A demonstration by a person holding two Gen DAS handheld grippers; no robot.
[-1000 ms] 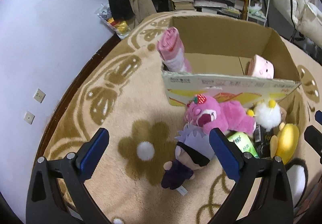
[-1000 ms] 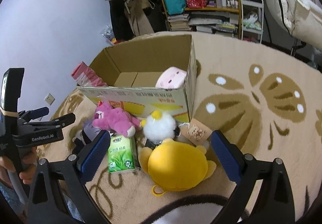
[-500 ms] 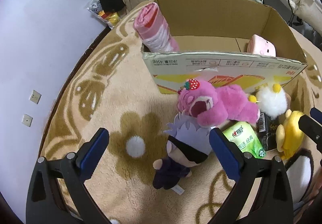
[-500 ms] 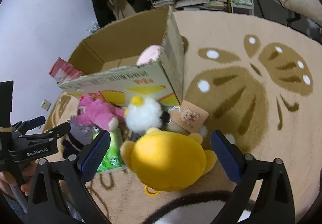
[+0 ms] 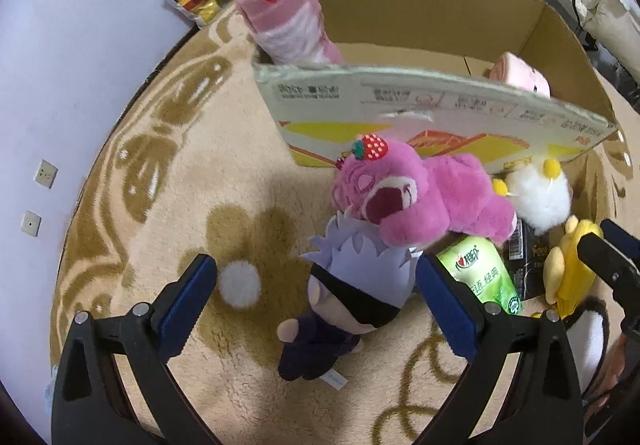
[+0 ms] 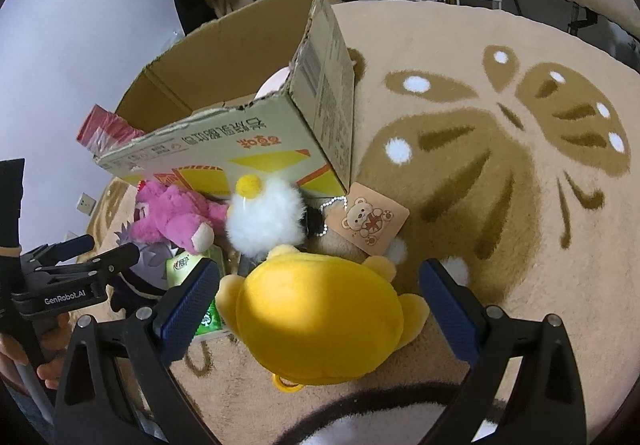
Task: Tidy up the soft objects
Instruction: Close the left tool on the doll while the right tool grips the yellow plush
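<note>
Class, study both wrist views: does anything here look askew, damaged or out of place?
Yes. The cardboard box has a ragged, torn top edge at its near corner. A pink rolled cloth leans tilted out over the box's left corner. A green tissue pack lies among the plush toys on the rug.

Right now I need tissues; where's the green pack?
In the left wrist view, the green tissue pack lies right of centre, under the pink bear, beside the purple-haired doll.

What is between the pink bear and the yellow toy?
In the right wrist view, a fluffy white chick sits between the pink bear and the yellow toy. A green tissue pack peeks out lower down.
</note>
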